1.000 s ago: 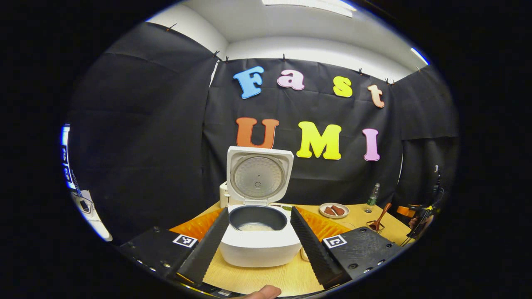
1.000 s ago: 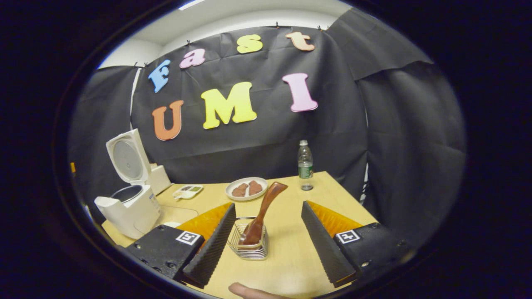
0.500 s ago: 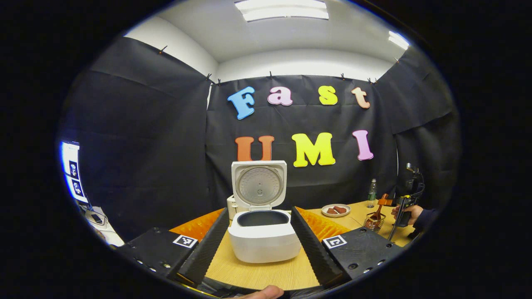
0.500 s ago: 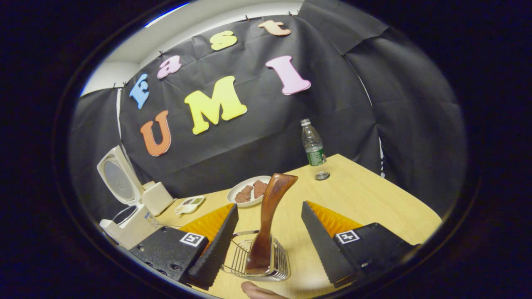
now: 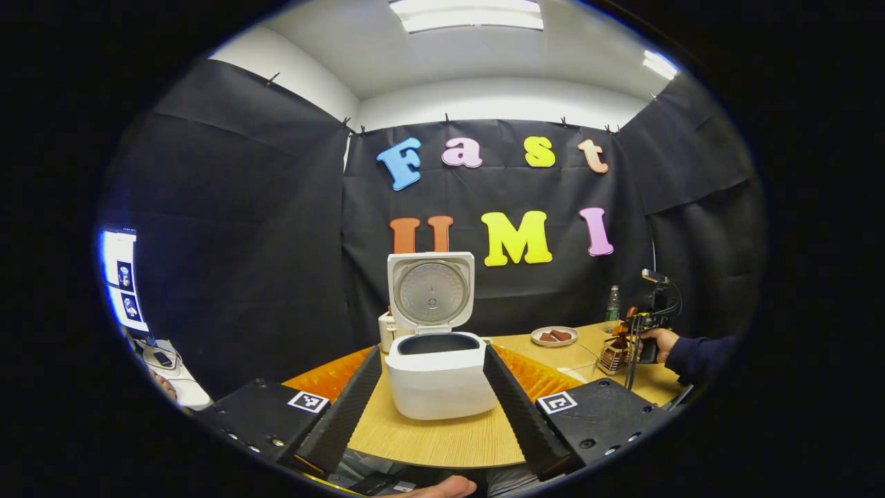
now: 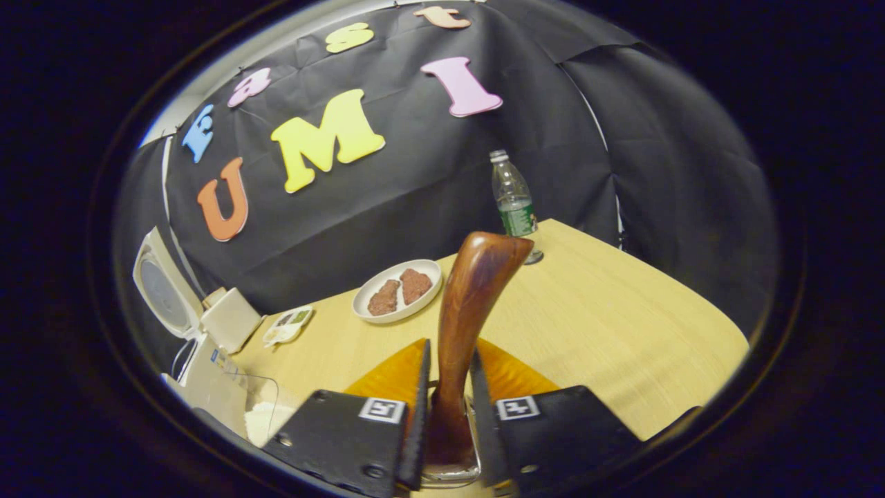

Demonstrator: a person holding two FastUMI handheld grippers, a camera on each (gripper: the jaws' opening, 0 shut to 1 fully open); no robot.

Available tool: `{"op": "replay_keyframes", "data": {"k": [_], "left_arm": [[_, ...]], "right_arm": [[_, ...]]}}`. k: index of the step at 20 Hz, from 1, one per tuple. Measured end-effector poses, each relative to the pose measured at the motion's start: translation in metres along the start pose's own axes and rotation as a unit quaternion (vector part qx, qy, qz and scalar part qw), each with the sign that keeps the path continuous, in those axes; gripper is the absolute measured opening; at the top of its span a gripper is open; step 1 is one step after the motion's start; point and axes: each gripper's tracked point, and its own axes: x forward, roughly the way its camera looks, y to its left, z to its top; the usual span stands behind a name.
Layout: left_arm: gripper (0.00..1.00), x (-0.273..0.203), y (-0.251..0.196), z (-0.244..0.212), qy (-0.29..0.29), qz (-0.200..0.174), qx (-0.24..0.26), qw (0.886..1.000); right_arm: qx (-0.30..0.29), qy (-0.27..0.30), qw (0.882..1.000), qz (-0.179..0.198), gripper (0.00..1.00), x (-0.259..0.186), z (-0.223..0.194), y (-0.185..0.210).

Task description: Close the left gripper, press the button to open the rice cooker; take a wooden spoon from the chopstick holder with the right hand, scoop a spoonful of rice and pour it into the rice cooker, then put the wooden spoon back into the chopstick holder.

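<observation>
Both fingers of my right claw (image 6: pixel 446 443) pinch the smooth wooden spoon (image 6: pixel 470 311); behind it, an oval plate (image 6: pixel 397 291) and clear bottle (image 6: pixel 513 200). Left claw (image 5: pixel 432 408) gapes wide.

Handheld tongs rigs, person in dark sleeve

Left tongs (image 5: pixel 432 401): two long ribbed wedge fingers on blocky matte bodies, each with a square tag marker and small screws, ridged orange panels behind. Right tongs (image 6: pixel 448 422): same blocks, tags, screws and orange panels. Far right, a hand (image 5: pixel 655 340) with a dark navy sleeve (image 5: pixel 695 356); thin black cables hang off that rig.
</observation>
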Motion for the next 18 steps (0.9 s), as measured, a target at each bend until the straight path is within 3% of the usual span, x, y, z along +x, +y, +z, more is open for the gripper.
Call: {"op": "replay_keyframes", "data": {"k": [1, 3, 13, 18], "left_arm": [[0.94, -0.001, -0.002, -0.003, 0.002, -0.005, 0.001, 1.000], [0.94, -0.002, -0.004, -0.008, 0.006, -0.012, 0.003, 1.000], [0.97, -0.016, 0.000, -0.002, -0.012, -0.025, 0.000, 1.000], [0.97, -0.024, 0.015, 0.003, -0.026, -0.008, -0.006, 1.000]], "right_arm": [[0.002, 0.001, 1.000, 0.001, 0.24, -0.005, 0.003, 0.004], [-0.017, -0.004, 1.000, -0.003, 0.20, -0.011, 0.005, 0.007], [-0.108, -0.098, 0.989, -0.007, 0.13, -0.071, 0.069, 0.054], [-0.122, -0.135, 0.983, 0.014, 0.14, -0.111, 0.080, 0.115]]}}
